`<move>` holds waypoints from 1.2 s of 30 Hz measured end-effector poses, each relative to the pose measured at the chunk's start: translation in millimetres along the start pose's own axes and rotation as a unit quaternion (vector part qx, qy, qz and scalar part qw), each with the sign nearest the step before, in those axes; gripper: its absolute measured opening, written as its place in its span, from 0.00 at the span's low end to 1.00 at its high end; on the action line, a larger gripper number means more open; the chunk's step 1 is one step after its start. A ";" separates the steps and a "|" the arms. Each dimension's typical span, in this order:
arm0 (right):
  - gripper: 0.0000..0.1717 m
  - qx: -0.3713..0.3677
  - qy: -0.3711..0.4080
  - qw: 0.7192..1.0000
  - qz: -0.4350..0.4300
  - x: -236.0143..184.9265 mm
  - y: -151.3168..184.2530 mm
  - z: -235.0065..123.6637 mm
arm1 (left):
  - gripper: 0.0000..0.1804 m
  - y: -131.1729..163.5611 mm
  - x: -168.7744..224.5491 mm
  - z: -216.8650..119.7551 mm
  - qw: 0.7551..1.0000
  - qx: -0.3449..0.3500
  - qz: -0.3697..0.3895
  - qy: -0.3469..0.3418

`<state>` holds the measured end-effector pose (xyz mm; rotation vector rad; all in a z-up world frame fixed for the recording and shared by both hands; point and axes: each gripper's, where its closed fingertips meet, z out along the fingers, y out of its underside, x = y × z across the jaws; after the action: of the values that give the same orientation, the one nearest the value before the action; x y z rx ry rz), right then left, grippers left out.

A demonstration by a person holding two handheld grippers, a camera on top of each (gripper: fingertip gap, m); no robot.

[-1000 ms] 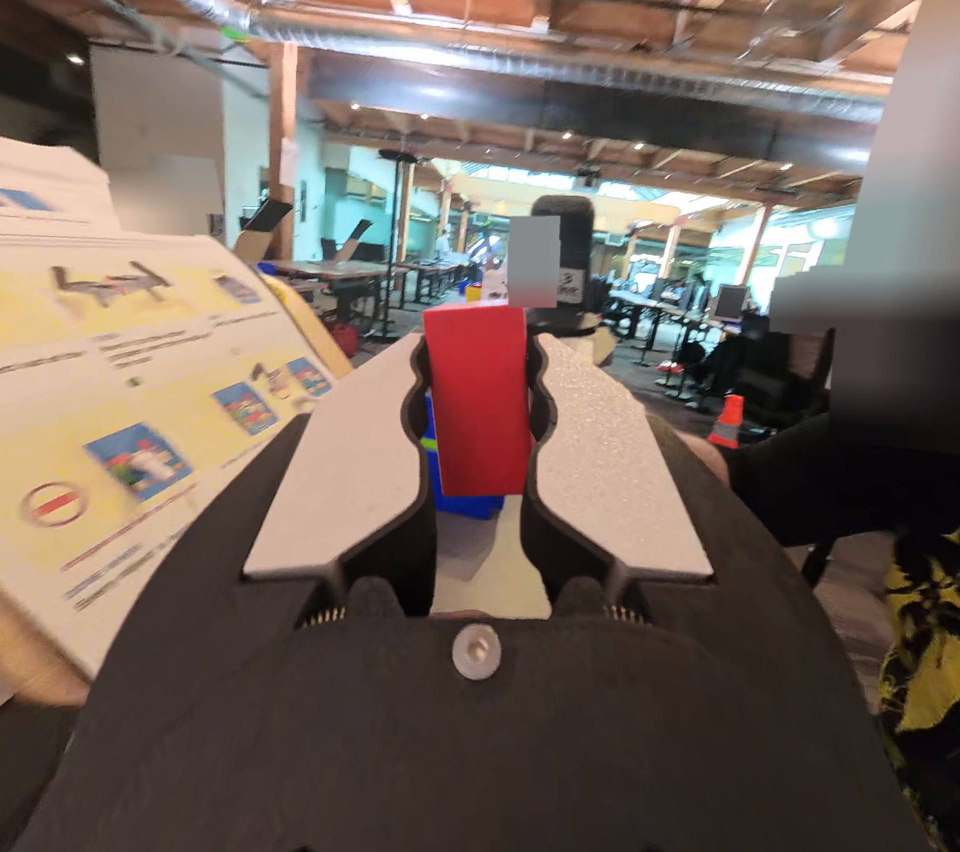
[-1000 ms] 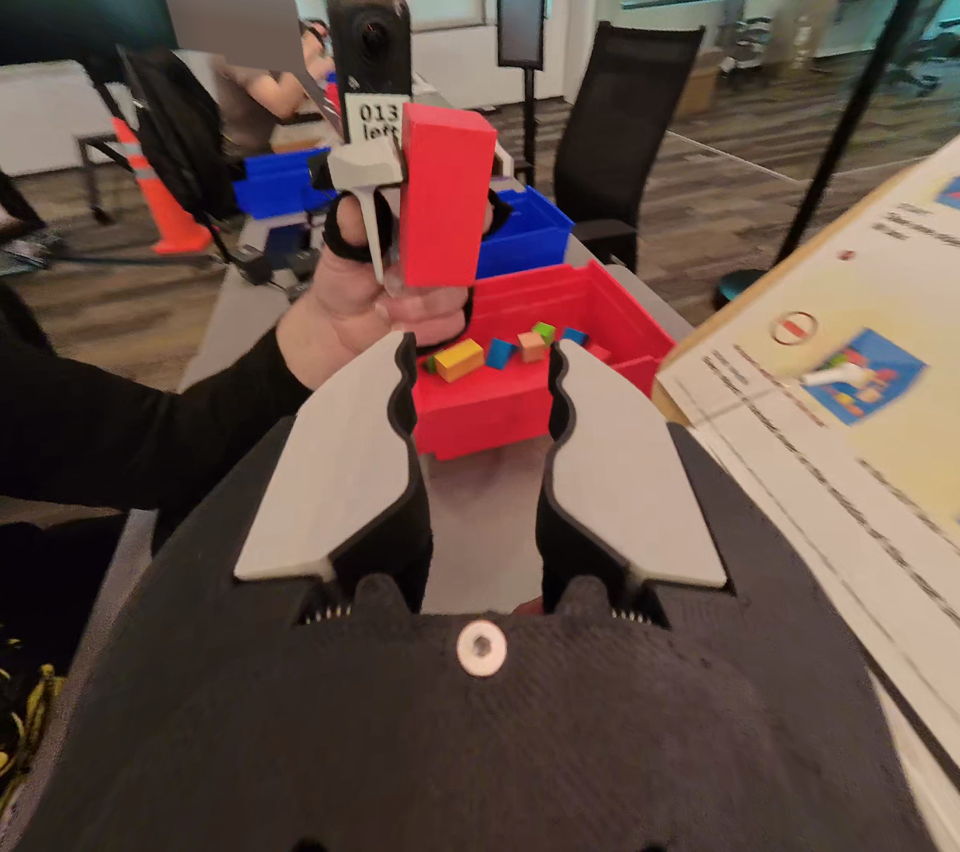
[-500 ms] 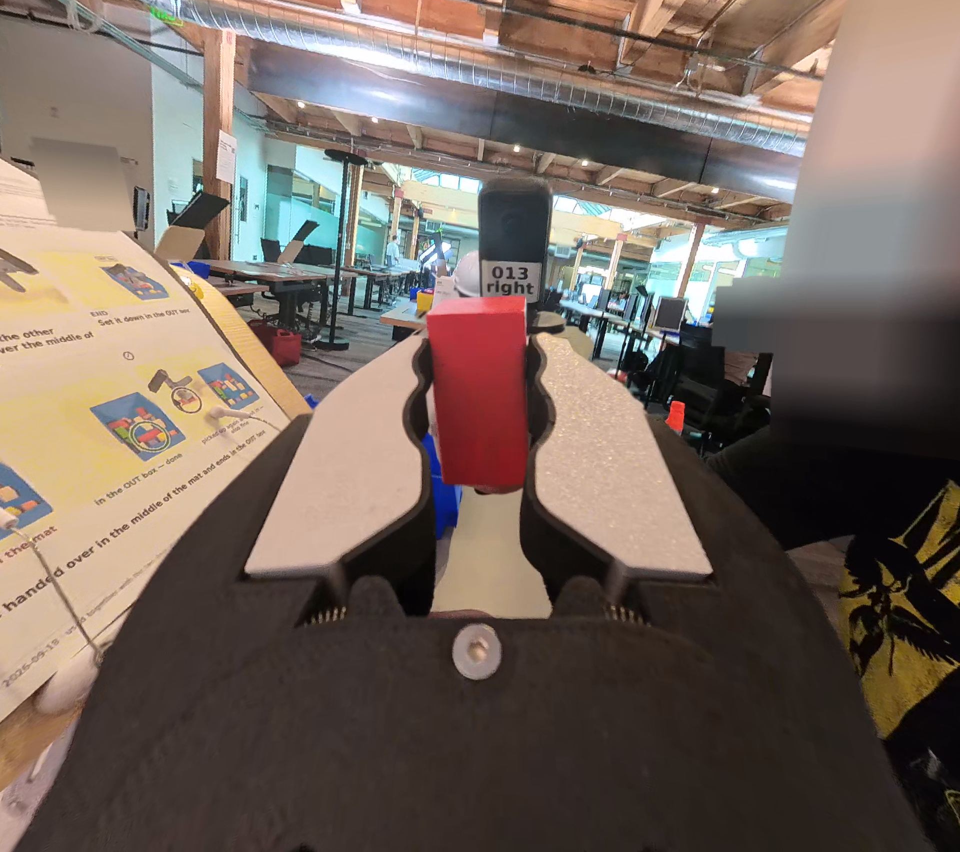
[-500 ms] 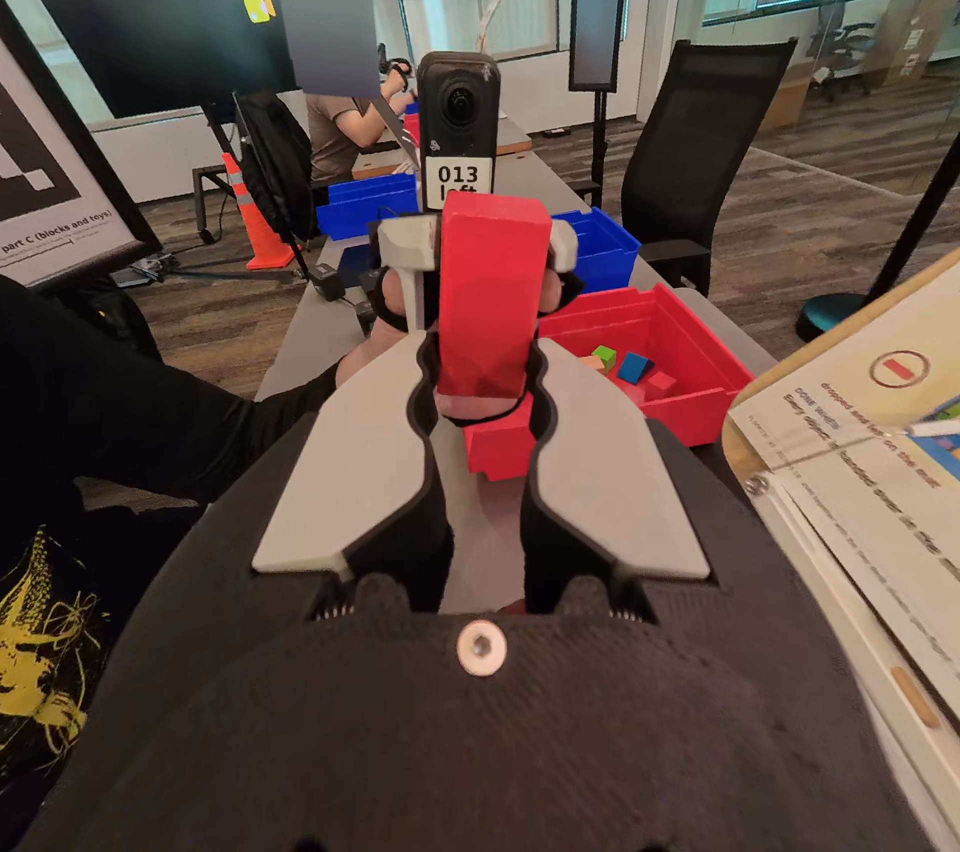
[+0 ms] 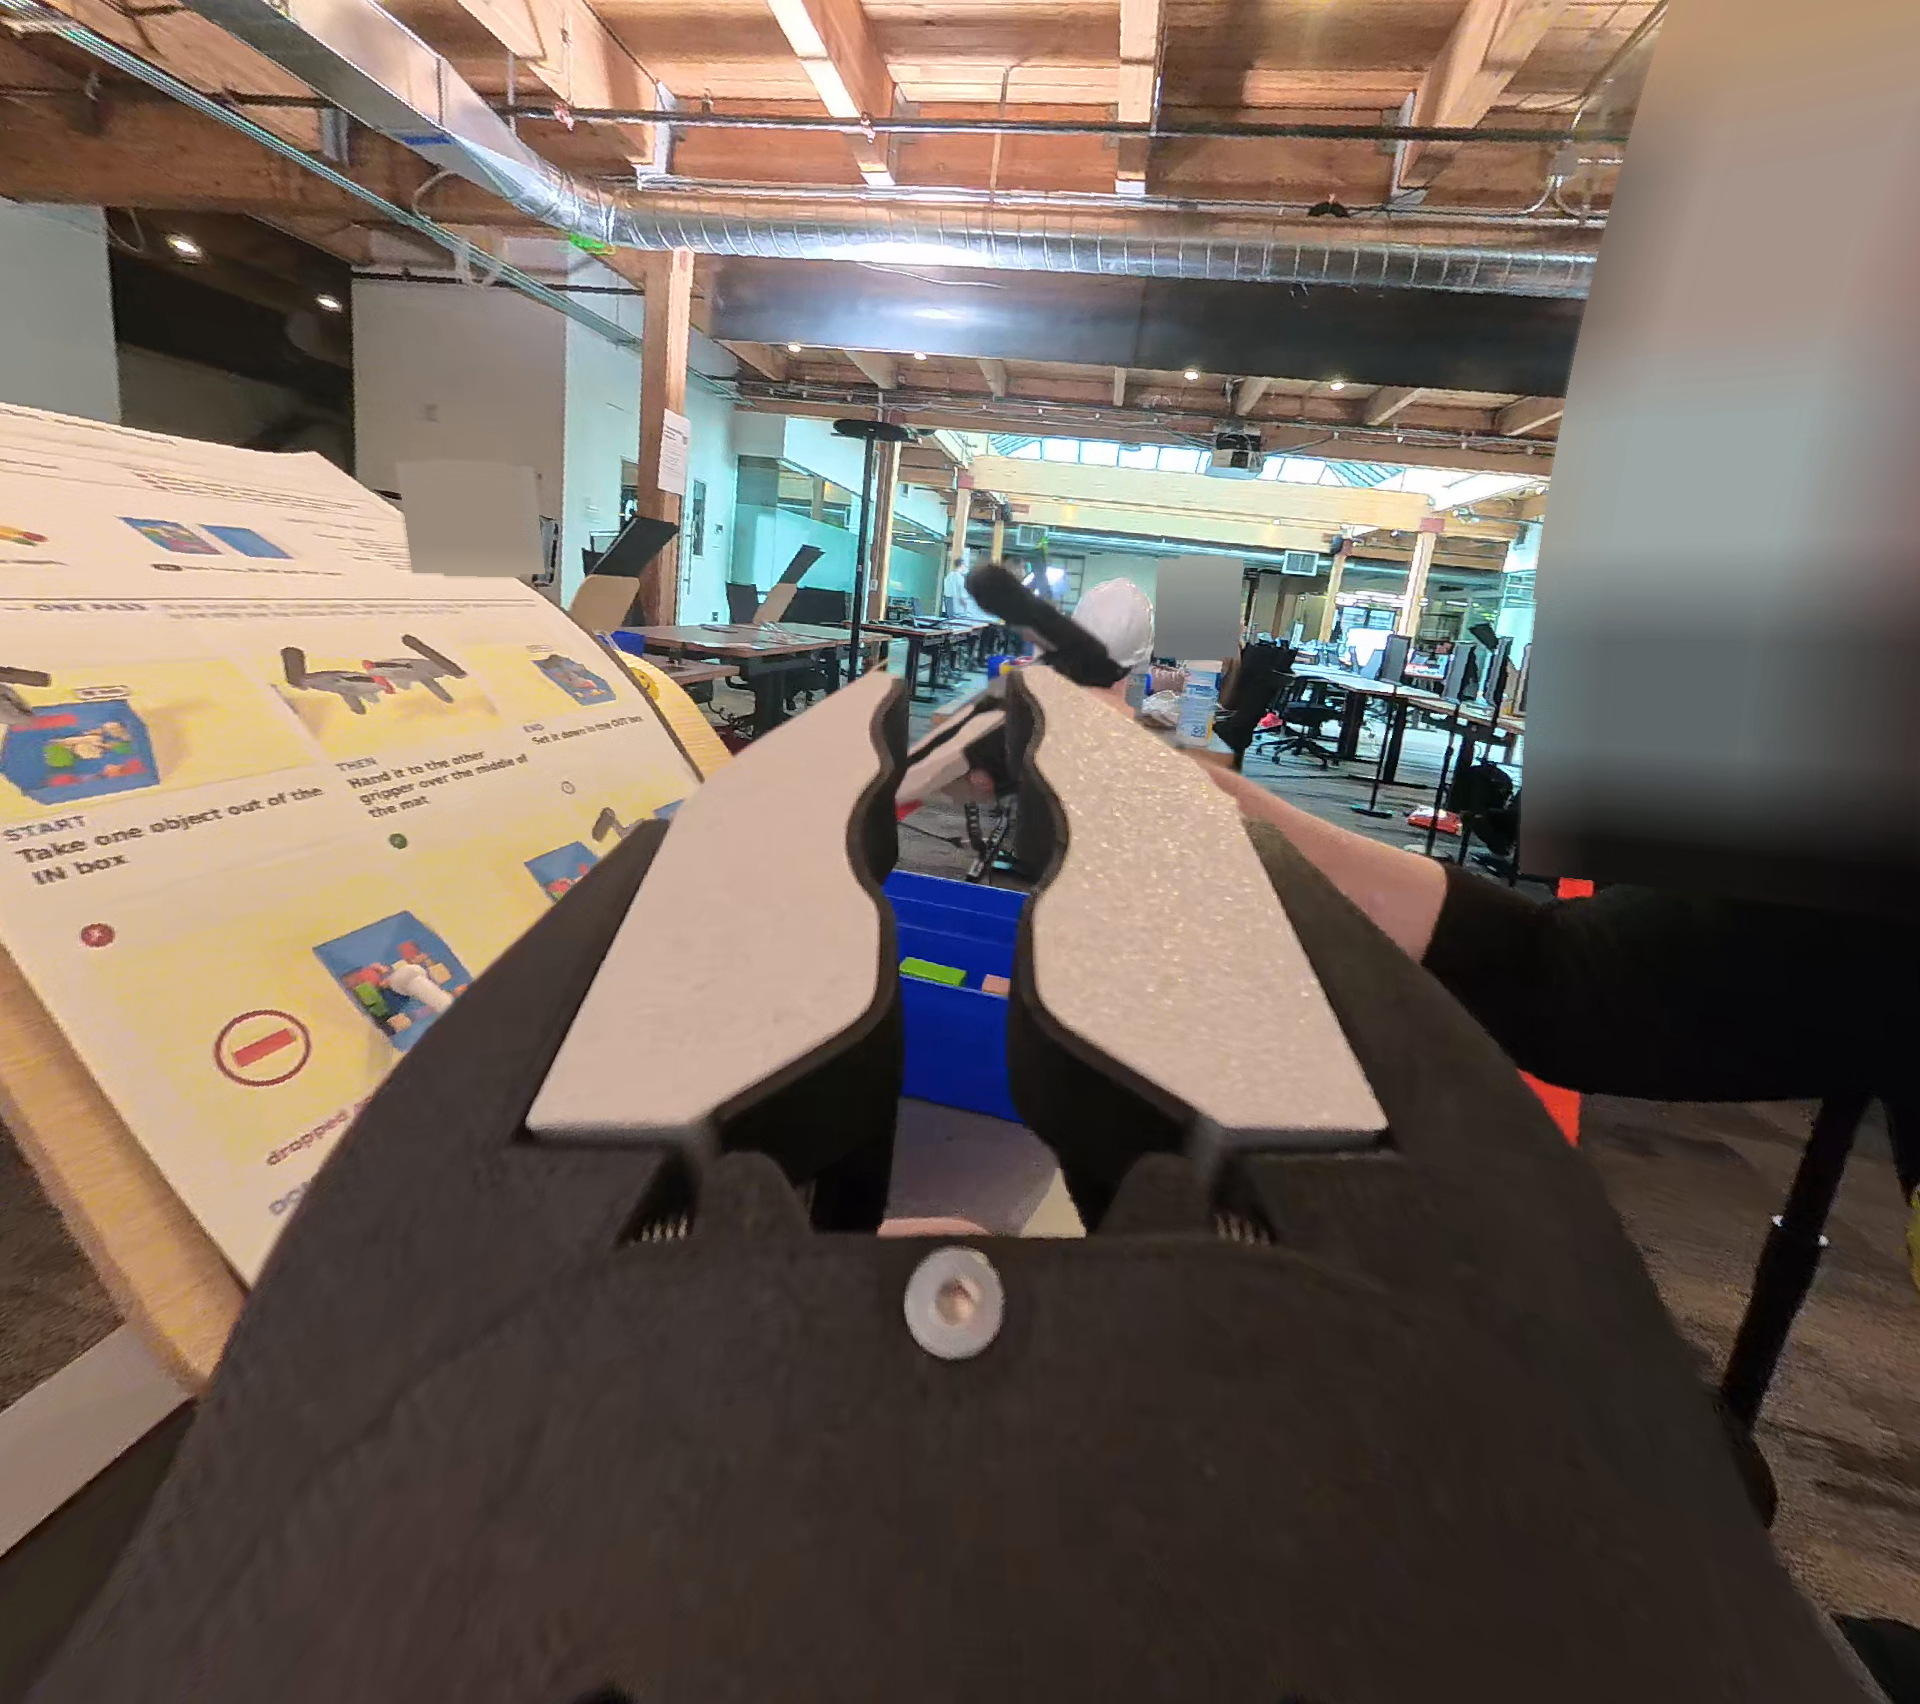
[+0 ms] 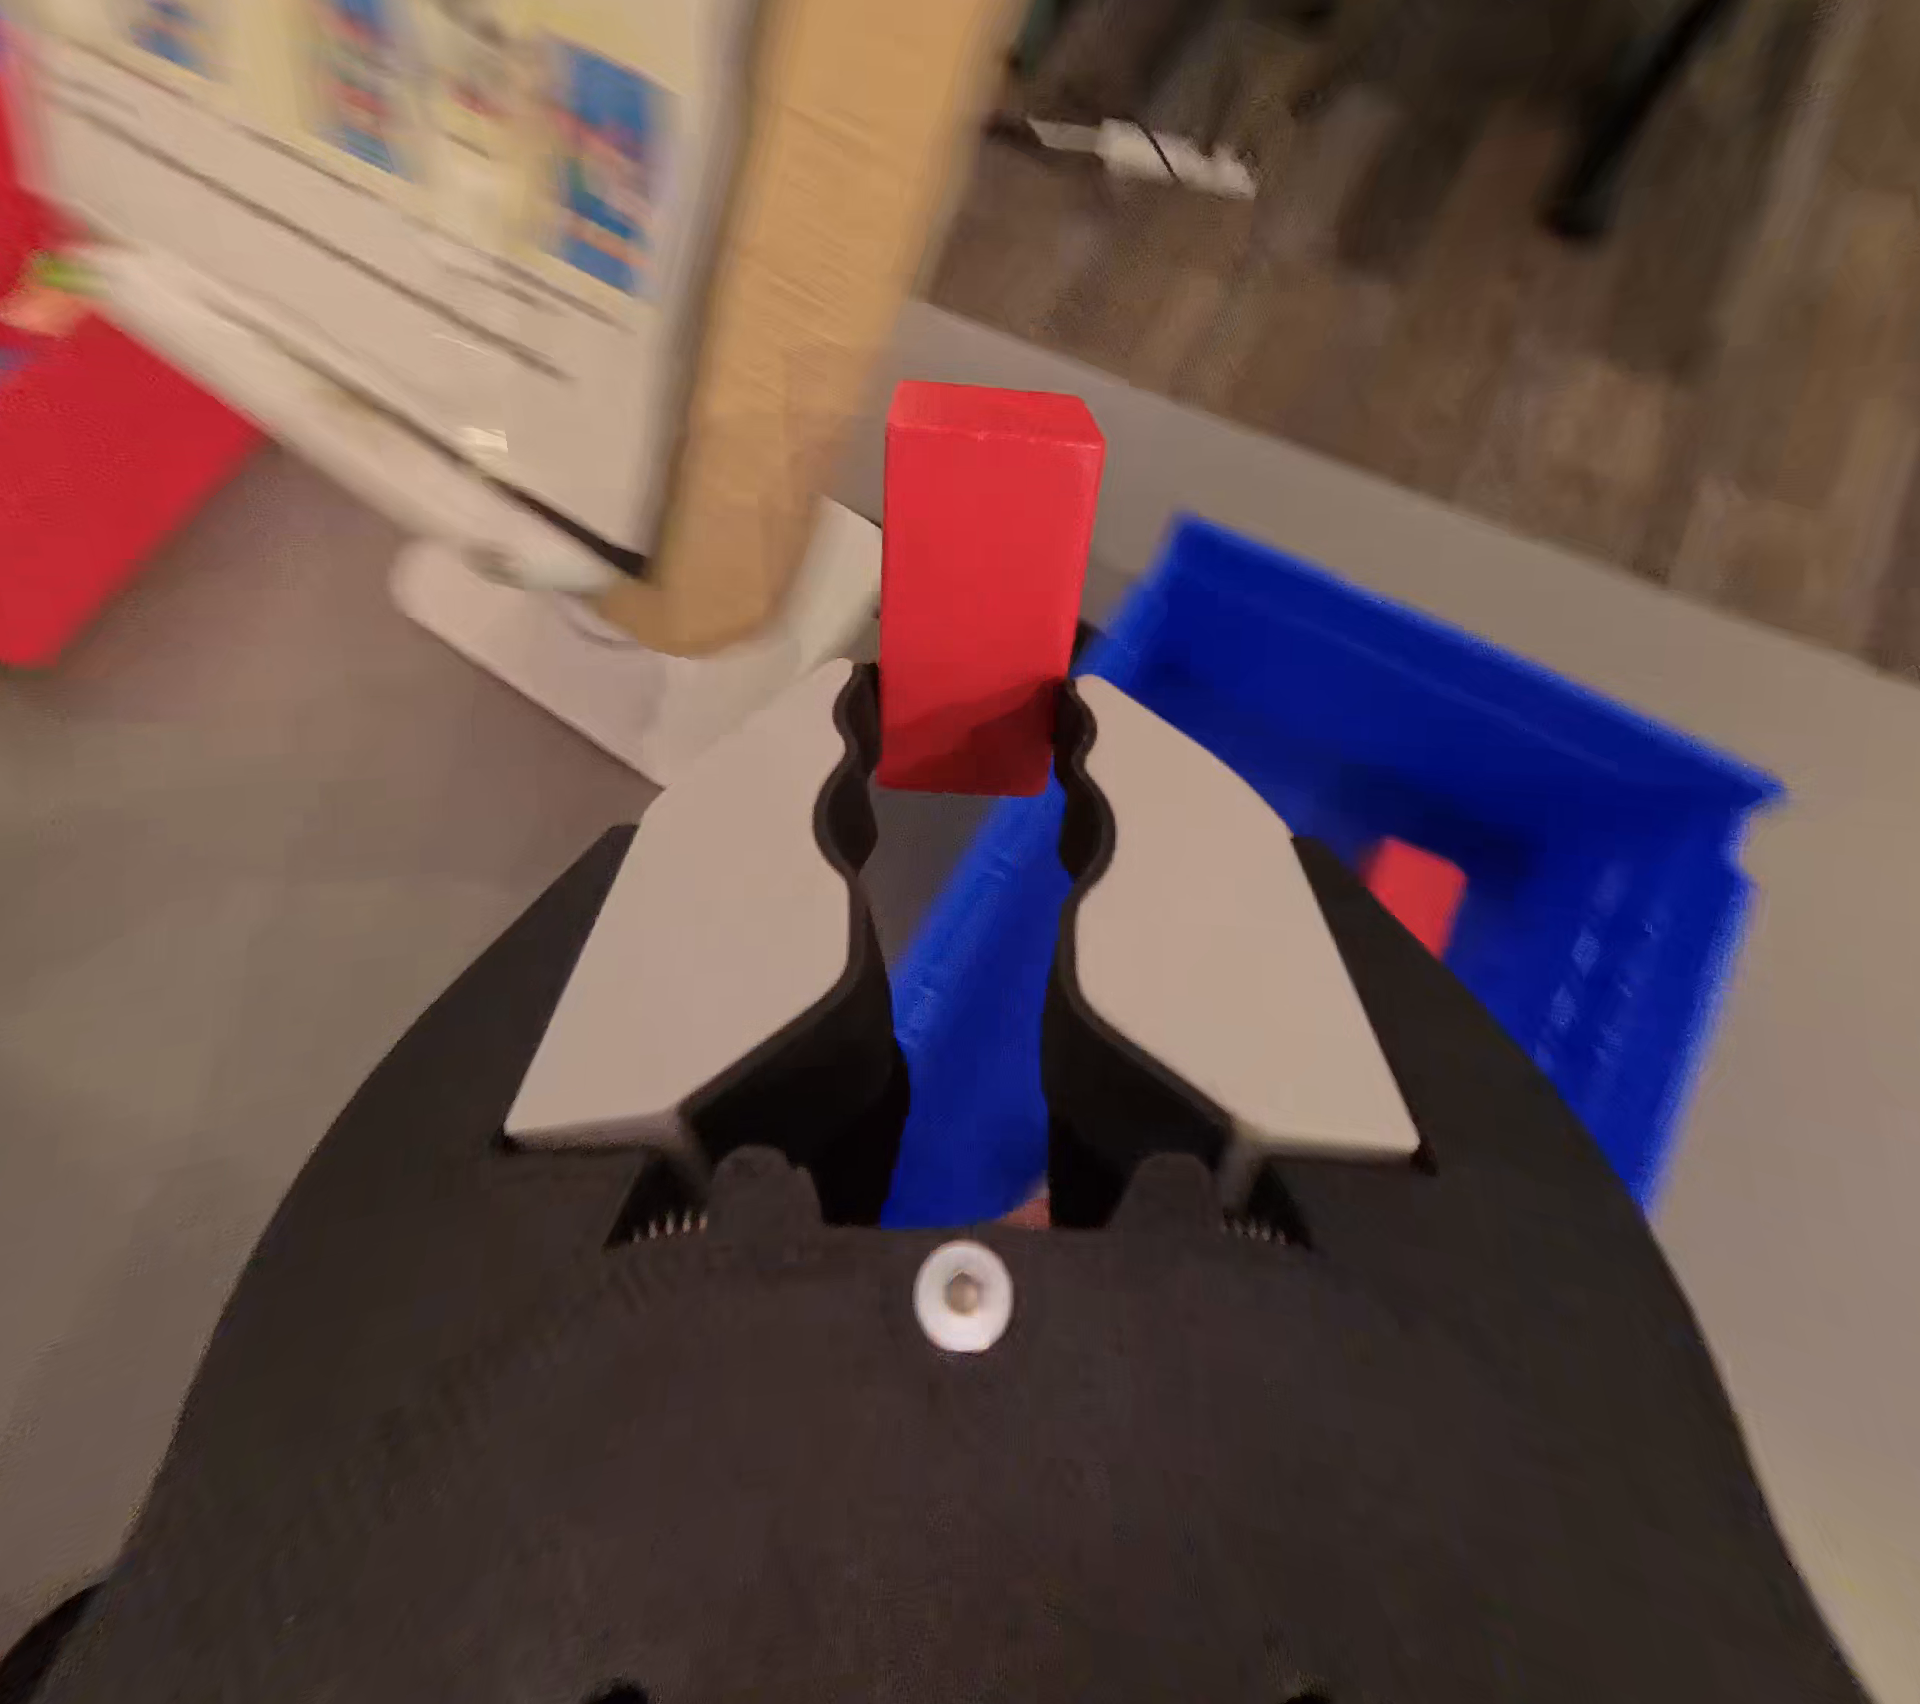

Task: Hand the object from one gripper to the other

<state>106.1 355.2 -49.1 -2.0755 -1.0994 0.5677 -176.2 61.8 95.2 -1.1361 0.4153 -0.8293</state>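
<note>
Motion is smearing the poster board [image 6: 343,127] left of my right gripper [image 6: 966,698], whose fingers are covering the blue bin's [image 6: 1455,719] near wall. My other gripper [image 5: 1039,626] is showing only partly beyond my left fingers [image 5: 1132,823].

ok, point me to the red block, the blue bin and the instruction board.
red block [image 6: 987,574]: right wrist view, front face above the fingertips.
blue bin [image 6: 1455,719]: right wrist view, far inner wall.
instruction board [image 5: 312,823]: left wrist view, yellow printed sheet.
</note>
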 end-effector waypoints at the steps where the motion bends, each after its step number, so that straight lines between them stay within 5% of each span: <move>1: 0.18 -0.028 0.022 0.999 0.012 21.5 14.5 11.6 | 0.09 -0.5 -1.0 -1.2 1.000 -0.002 0.003 -0.003; 6: 0.18 -0.157 0.068 0.983 0.065 86.2 80.1 69.2 | 0.09 -2.8 -9.6 -8.0 1.000 -0.007 0.016 -0.026; 13: 0.18 -0.265 0.097 0.956 0.082 118.4 128.9 115.5 | 0.09 -9.6 -20.4 -20.8 0.999 -0.004 0.023 -0.046; 26: 0.18 -0.335 0.100 0.930 0.115 131.0 144.7 129.1 | 0.09 -22.3 -30.9 -39.6 0.997 0.004 0.036 -0.072; 36: 0.23 -0.342 0.098 0.926 0.125 132.9 144.6 128.0 | 0.11 -11.7 -58.4 -55.5 0.987 -0.052 0.062 -0.140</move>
<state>170.5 459.9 -248.7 -2.8309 -1.0054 0.0711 -255.4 69.3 77.7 -1.2896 0.2934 -0.5350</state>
